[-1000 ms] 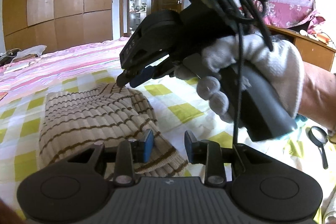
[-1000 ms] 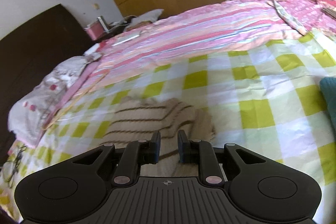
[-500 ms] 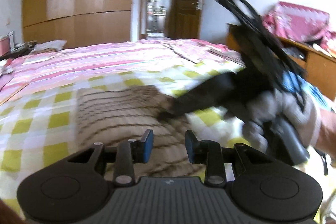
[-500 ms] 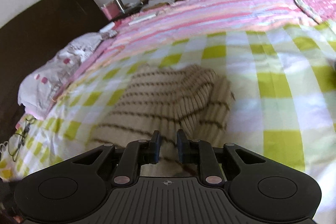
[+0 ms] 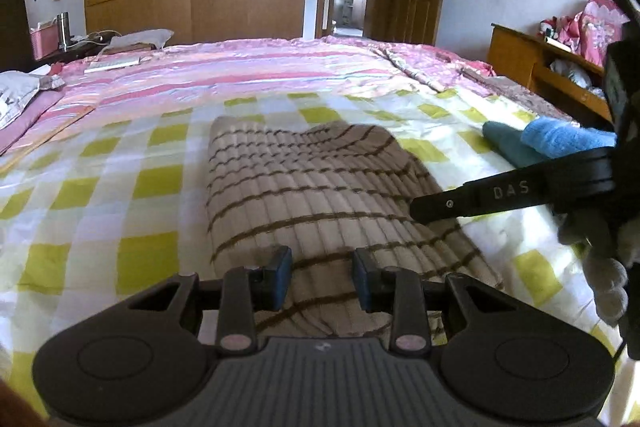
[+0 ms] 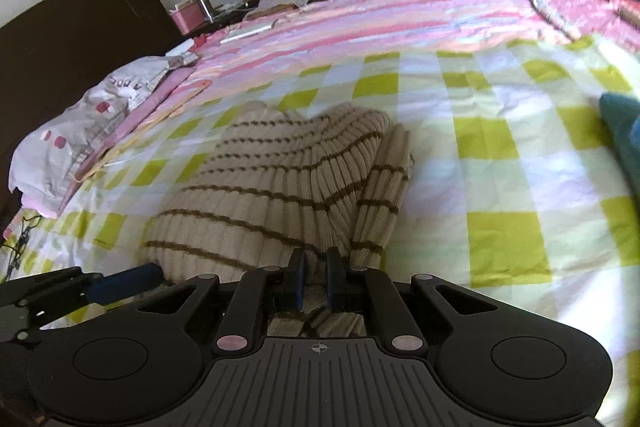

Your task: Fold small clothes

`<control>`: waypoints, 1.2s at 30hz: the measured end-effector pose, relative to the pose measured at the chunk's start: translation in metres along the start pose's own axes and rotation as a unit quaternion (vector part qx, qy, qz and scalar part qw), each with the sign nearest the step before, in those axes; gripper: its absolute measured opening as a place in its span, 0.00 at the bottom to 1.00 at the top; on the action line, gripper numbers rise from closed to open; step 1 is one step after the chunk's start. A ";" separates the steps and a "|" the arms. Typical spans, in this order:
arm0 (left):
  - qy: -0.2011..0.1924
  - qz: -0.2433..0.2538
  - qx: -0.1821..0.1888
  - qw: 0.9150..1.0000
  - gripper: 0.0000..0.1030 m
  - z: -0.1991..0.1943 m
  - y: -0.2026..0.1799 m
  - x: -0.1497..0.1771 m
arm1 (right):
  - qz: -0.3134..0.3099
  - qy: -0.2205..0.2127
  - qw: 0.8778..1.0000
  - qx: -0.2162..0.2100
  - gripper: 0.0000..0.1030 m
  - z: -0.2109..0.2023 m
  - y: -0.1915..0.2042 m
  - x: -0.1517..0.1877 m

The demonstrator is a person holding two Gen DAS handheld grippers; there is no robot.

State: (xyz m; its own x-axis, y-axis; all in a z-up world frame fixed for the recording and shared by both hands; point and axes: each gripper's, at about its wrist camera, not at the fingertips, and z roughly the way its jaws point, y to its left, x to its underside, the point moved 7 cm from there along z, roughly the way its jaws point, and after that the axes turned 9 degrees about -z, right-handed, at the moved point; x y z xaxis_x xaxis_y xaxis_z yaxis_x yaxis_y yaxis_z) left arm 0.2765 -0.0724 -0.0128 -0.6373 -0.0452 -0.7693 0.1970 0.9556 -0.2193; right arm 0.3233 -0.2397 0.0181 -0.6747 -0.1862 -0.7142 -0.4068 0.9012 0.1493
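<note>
Striped knit garment [image 5: 316,195] lies folded on the green-checked sheet [image 5: 148,187] of the bed, near edge toward you, ribs running far to near. Your left gripper [image 5: 322,273] sits over that near edge, jaws apart, knit showing between the blue pads [image 5: 283,273]; no grip visible. Your right gripper [image 6: 315,281] is at the garment's near right corner, jaws nearly together with a fold of knit [image 6: 280,187] pinched between them. In the left view the right gripper's black finger [image 5: 512,195] reaches in from the right over the garment's right edge. Blue towels [image 5: 548,143] lie to the far right on the sheet, well apart from the knit. Pink striped quilt [image 5: 240,75] covers the far half of the bed.
</note>
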 end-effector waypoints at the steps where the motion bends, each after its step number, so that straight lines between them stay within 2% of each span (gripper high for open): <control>1: -0.001 -0.003 0.002 1.000 0.37 -0.001 0.000 -0.001 | 0.001 -0.006 1.000 -0.001 0.17 -0.006 0.003 -0.001; 6: 0.005 -0.005 -0.015 1.000 0.37 0.002 -0.002 -0.002 | -0.023 -0.020 1.000 -0.002 0.18 -0.025 0.024 0.006; 14: 0.049 -0.003 -0.036 0.998 0.37 0.017 -0.001 0.010 | -0.015 0.021 0.999 0.034 0.17 -0.009 0.014 0.030; 20: 0.056 -0.001 -0.040 0.998 0.37 0.015 -0.002 0.010 | -0.028 0.025 0.998 0.053 0.17 -0.009 0.018 0.032; 27: 0.056 -0.005 -0.039 0.998 0.37 0.008 -0.004 0.011 | -0.043 0.009 0.998 0.055 0.18 -0.029 0.033 0.025; 36: 0.072 0.006 -0.045 0.996 0.38 0.008 -0.005 0.017 | -0.029 0.036 0.996 0.072 0.18 -0.017 0.027 0.037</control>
State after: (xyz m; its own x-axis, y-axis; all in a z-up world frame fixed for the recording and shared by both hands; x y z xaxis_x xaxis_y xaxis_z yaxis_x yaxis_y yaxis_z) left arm 0.2707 -0.0806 -0.0296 -0.7374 0.0019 -0.6754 0.1419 0.9781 -0.1521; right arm 0.2770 -0.2285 0.0074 -0.6977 -0.2628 -0.6665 -0.3575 0.9339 0.0060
